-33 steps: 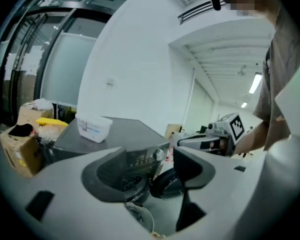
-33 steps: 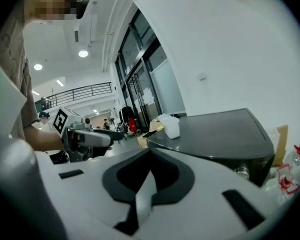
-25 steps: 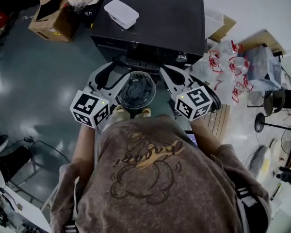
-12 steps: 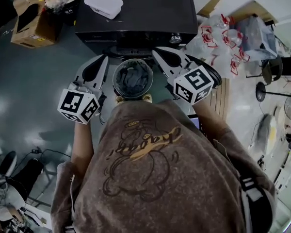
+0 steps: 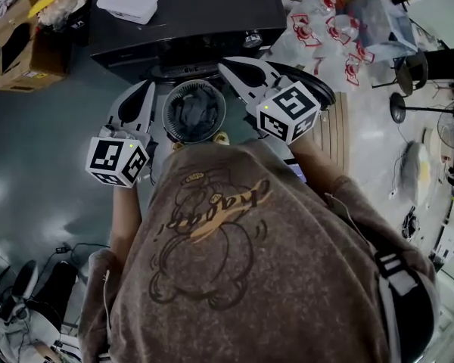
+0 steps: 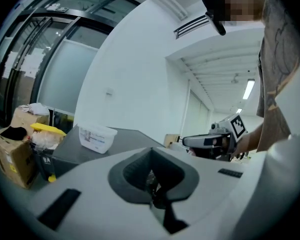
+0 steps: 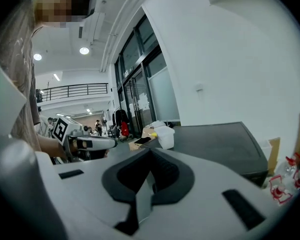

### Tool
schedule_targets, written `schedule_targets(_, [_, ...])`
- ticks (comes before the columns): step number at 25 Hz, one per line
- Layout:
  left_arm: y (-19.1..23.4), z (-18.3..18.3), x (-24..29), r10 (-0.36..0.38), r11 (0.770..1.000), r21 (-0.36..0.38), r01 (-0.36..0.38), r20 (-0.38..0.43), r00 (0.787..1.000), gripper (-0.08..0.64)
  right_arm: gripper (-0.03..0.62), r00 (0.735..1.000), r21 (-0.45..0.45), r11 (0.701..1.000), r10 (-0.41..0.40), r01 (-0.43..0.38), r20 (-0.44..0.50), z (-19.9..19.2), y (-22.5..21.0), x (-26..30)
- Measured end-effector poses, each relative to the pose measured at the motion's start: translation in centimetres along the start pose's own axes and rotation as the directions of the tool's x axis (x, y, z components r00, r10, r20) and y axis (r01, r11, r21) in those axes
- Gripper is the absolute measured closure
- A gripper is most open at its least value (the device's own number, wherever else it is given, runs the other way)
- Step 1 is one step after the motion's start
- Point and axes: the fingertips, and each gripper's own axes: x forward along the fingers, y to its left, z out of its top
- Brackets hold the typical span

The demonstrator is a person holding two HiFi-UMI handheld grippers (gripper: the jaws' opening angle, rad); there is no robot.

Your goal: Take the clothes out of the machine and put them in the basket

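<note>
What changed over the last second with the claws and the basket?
The left claw has shut, empty, and drawn back from the basket to its left side. The right claw stays shut beside the basket's right rim, and the dark clothes still lie inside.

The place reads as a lab or workshop hall, not a home. A black box-shaped machine [image 5: 189,13] stands out in the open on a glossy grey-green poured floor [image 5: 45,150], among open brown cardboard boxes [image 5: 19,51], loose black cables [image 5: 60,248] and black stands with round bases [image 5: 399,108]. The gripper views show tall dark-framed glass partitions [image 7: 145,84], a railed upper gallery [image 7: 72,90] and strip ceiling lights [image 6: 248,89].
</note>
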Motion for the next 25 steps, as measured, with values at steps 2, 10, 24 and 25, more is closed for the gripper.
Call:
schedule_targets(2, [-0.1,-0.1,0.2,0.0,1.0,-0.002,0.0,-0.001,1.0,0.555,0.597,1.0,0.005,1.0,0.003,-0.003,0.005,0.1,-0.2,-0.1])
schedule_targets(10, [-0.6,0.4,0.7,-0.012,1.0,-0.002,0.012,0.0,1.0,0.555,0.597,1.0,-0.026,0.999,0.029,-0.029,-0.01,0.1,0.2,-0.6])
schedule_targets(24, [-0.9,-0.4,-0.3,-0.004,1.0,0.003,0.004,0.001,1.0,0.554,0.597,0.999,-0.04,0.999,0.035,-0.037,-0.037,-0.5,1.2,-0.6])
schedule_targets(25, [-0.8,-0.5,-0.5,0.0,1.0,0.001,0.0,0.001,1.0,0.554,0.597,0.999,-0.038,0.999,0.031,-0.032,-0.034,-0.6,1.3,-0.6])
